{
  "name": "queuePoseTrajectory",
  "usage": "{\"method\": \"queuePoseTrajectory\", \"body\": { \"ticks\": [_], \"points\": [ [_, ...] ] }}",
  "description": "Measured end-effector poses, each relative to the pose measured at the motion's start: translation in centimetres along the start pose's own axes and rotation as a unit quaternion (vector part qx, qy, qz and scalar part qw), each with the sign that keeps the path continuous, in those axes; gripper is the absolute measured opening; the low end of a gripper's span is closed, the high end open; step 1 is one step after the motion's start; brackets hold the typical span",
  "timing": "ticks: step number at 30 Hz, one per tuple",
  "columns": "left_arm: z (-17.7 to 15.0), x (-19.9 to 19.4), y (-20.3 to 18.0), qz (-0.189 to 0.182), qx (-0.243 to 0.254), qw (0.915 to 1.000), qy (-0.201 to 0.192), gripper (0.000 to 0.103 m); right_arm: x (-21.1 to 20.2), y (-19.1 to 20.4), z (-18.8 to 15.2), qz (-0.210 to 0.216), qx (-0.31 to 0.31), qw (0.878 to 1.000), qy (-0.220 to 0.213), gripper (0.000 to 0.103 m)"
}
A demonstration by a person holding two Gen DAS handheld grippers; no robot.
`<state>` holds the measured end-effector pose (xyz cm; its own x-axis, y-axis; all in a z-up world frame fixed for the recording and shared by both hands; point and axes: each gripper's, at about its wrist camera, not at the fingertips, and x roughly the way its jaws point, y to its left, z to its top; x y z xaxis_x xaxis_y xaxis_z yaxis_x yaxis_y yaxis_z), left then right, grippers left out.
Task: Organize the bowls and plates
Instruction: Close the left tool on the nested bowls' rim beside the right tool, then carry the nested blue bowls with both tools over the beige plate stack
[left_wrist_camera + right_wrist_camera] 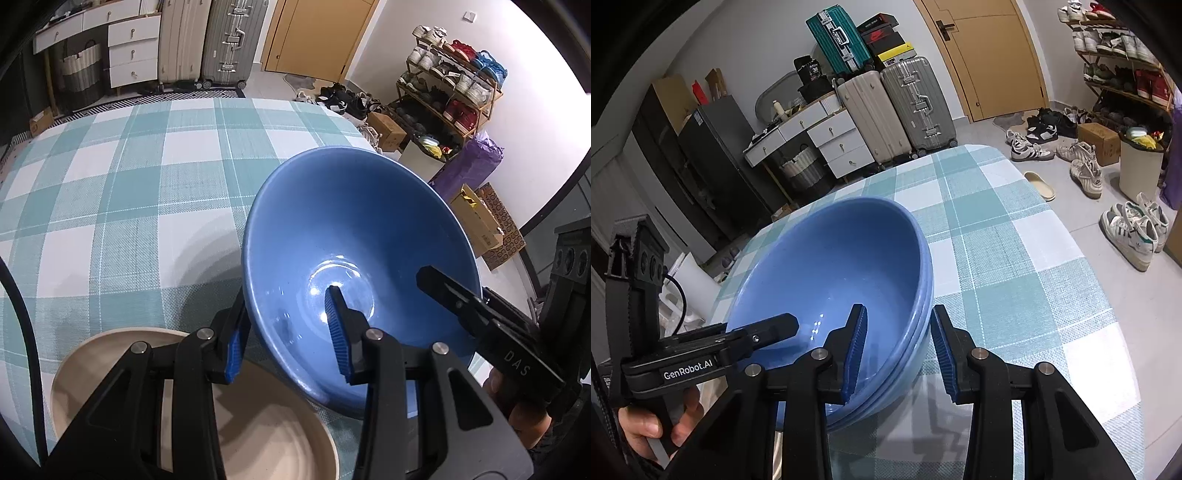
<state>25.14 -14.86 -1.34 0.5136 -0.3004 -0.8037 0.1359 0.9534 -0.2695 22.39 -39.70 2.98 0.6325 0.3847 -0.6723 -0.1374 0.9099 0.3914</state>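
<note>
A stack of blue bowls (354, 236) sits on the checked tablecloth; it also shows in the right wrist view (831, 266), where several nested rims are visible. My left gripper (284, 332) straddles the near left rim, one finger inside and one outside, jaws apart. My right gripper (899, 354) straddles the near right rim the same way, jaws apart. The right gripper's finger (461, 299) shows over the bowl's right rim. The left gripper's finger (768, 328) reaches over the bowl's left rim. A beige plate (266, 435) lies under my left gripper.
The table with the teal and white checked cloth (129, 177) extends far and left, and in the right wrist view (1015, 258) to the right. Suitcases (897, 110), drawers, a shoe rack (450, 88), shoes and boxes stand on the floor beyond.
</note>
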Motion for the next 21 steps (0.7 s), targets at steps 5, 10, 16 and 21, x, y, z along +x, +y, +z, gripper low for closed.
{"method": "queuePoseTrajectory", "body": {
  "ticks": [5,10,16,21],
  "points": [
    [-0.2,-0.3,-0.2,0.001,0.003,1.0000,-0.001,0.036,-0.3,0.2,-0.1,-0.004,-0.003,1.000,0.000,0.037],
    [-0.3,-0.7,-0.5,0.002,0.008,1.0000,-0.005,0.036,-0.8,0.3,-0.1,-0.008,-0.007,1.000,-0.004,0.037],
    [-0.3,-2.2,-1.2,0.001,0.013,0.9998,-0.016,0.036,-1.6,0.5,0.1,-0.011,-0.010,1.000,-0.011,0.037],
    [-0.5,-3.8,-1.8,0.000,0.018,0.9995,-0.026,0.036,-3.0,0.9,0.2,-0.014,-0.017,0.999,-0.023,0.037]
  ]
}}
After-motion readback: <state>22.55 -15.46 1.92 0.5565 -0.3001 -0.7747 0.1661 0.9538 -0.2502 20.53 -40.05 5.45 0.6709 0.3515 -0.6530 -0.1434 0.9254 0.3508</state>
